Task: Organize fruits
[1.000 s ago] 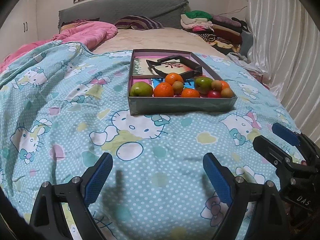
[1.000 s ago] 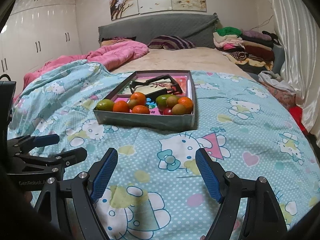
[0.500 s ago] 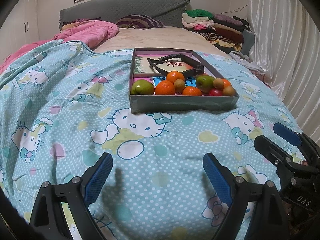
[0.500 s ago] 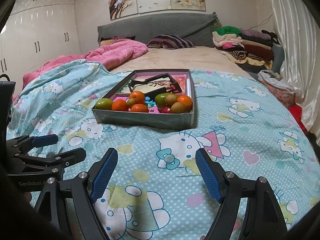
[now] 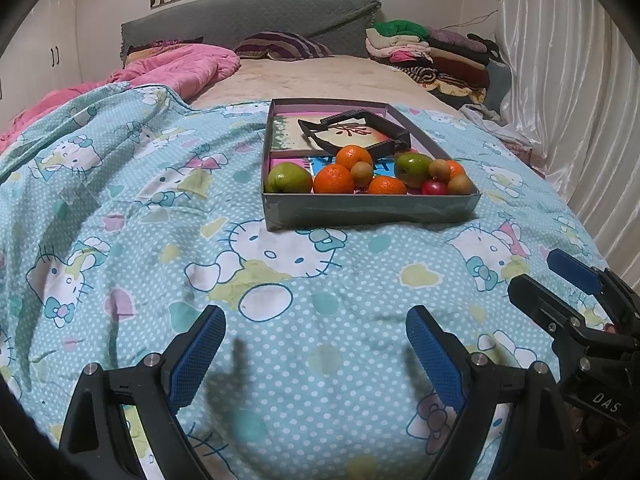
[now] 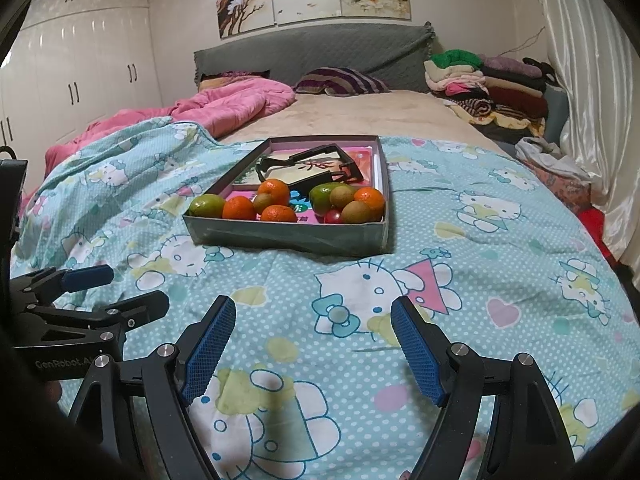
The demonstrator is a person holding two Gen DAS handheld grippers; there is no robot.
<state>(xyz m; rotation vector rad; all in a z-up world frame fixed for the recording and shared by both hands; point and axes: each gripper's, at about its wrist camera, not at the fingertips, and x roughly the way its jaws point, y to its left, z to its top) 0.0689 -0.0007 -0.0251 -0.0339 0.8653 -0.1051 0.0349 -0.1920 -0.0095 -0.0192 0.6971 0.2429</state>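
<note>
A shallow grey box [image 5: 372, 210] [image 6: 288, 236] lies on the blue cartoon-print quilt [image 5: 280, 264] in mid-bed. Along its near side sit several fruits: a green apple [image 5: 289, 178] [image 6: 206, 205], oranges [image 5: 334, 179] [image 6: 239, 208], kiwis [image 5: 362, 171] [image 6: 356, 212] and a small red plum [image 5: 434, 188]. A black-rimmed dish [image 5: 356, 132] [image 6: 308, 168] lies at its far end. My left gripper [image 5: 314, 332] [image 6: 132, 290] hovers open over the quilt, well short of the box. My right gripper [image 6: 314, 316] [image 5: 548, 280] is open too, beside it on the right. Neither holds anything.
A pink duvet [image 6: 236, 104] is bunched at the far left, near a striped pillow [image 6: 340, 80] and grey headboard [image 6: 312, 46]. Folded clothes [image 6: 480, 80] are stacked at the far right. A white curtain [image 5: 568, 92] hangs along the right side; white wardrobes [image 6: 88, 72] stand left.
</note>
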